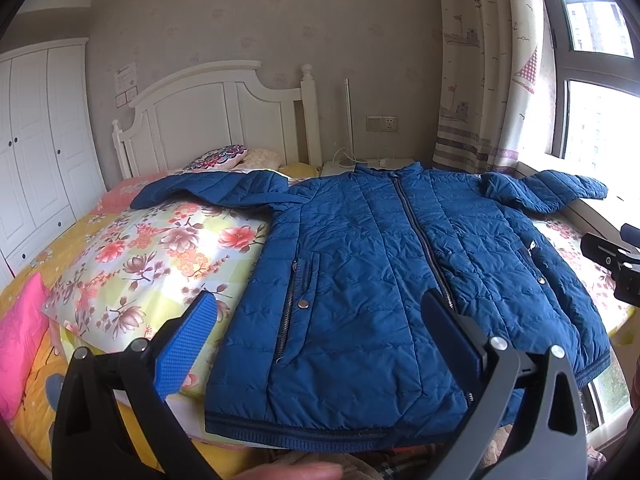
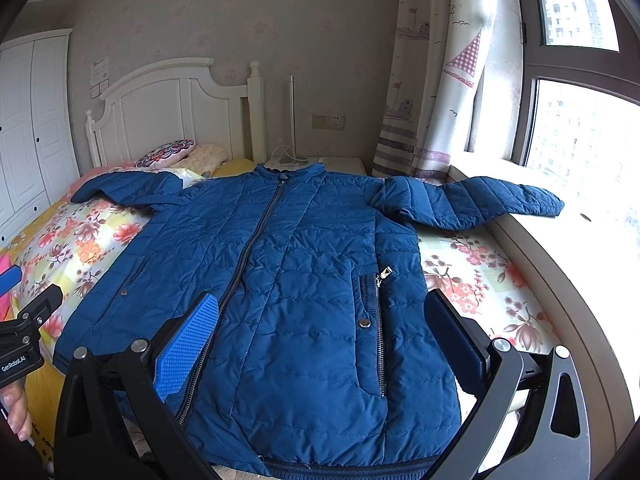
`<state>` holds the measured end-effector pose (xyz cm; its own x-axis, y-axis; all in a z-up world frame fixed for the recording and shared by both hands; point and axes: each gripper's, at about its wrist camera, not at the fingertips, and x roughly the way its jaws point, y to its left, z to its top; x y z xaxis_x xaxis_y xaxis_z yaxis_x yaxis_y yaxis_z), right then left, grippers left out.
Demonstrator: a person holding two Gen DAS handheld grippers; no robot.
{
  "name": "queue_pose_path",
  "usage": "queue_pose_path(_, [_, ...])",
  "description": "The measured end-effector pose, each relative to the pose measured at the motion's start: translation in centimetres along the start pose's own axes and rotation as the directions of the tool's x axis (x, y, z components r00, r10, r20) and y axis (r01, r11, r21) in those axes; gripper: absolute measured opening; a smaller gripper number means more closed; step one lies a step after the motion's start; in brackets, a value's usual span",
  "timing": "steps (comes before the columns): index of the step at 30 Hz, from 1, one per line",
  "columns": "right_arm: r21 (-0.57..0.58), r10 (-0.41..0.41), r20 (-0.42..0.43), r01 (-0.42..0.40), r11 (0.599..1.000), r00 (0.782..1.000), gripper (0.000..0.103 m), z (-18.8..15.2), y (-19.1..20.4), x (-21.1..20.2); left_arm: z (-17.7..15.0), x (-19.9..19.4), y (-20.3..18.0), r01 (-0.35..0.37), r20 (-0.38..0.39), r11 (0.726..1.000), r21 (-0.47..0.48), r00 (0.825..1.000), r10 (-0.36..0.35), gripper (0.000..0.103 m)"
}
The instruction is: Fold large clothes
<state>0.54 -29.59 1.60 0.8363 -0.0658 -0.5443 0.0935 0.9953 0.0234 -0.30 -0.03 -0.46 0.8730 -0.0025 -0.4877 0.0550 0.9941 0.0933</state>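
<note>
On bed (image 1: 132,248): blue jacket (image 1: 360,264) flat, zipped, sleeves spread, right cuff seemingly on windowsill (image 2: 560,248). Left tool (image 1: 320,312) released, hovering near hem; right tool (image 2: 320,312) released, above jacket.

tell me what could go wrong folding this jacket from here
1. The right sleeve lies out over the window ledge; pulled in, it may drag or catch on the ledge edge.
2. The jacket is puffy and quilted, so folds may spring open.
3. The floral quilt beneath could get pinched along with the fabric by the open left claw or right claw.
</note>
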Motion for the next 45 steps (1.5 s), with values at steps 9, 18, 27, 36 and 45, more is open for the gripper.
queue_pose_path(9, [-0.012,0.01,-0.014,-0.01,1.0,1.0,0.099,-0.2,0.5,0.5,0.1,0.4,-1.2,0.012,-0.002,0.999,0.035,1.0,-0.012,0.101])
queue_pose_path(18, [-0.014,0.013,-0.038,-0.014,1.0,0.999,0.099,-0.8,0.6,1.4,0.2,1.9,-2.1,0.024,-0.03,0.998,0.059,0.999,-0.023,0.101])
queue_pose_path(27, [-0.054,-0.03,-0.109,0.024,0.998,0.994,0.099,-1.2,-0.9,6.7,3.2,12.2,-3.8,0.082,-0.226,0.991,0.101,0.973,-0.058,0.101])
queue_pose_path(36, [0.113,-0.066,-0.294,0.103,0.988,0.953,0.099,2.4,-10.9,19.3,7.4,29.4,-5.1,-0.003,-0.417,0.992,0.129,0.907,0.057,0.101])
queue_pose_path(45, [0.421,-0.167,-0.364,0.322,0.848,0.916,0.099,7.3,-24.2,31.5,7.0,36.6,-2.8,0.042,-0.404,0.999,-0.023,0.913,-0.048,0.101])
